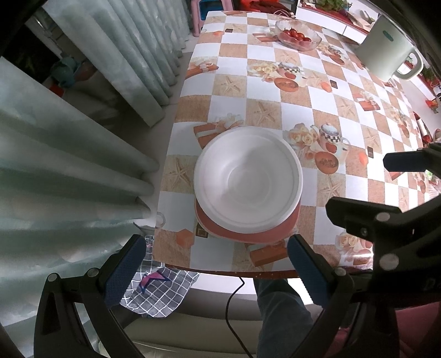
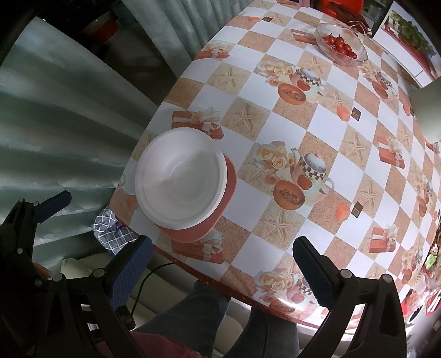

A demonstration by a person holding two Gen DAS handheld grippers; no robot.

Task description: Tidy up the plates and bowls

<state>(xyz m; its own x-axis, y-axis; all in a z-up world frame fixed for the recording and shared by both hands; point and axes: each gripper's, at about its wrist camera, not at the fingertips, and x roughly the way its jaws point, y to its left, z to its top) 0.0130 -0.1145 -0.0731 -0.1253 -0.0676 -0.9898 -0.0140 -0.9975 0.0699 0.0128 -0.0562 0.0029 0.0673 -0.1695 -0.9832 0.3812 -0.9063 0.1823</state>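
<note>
White bowl (image 1: 248, 181) stacked, both grippers hovering, empty

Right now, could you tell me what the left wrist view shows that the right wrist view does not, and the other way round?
Only the left wrist view shows the white kettle whole, handle included, at the table's far right, and a pink stool beyond the table. Only the right wrist view shows a dark chocolate cake past the glass bowl. Both share the white bowl stacked on a red plate, the glass bowl of tomatoes, the checkered tablecloth, and both open grippers, left and right.
</note>
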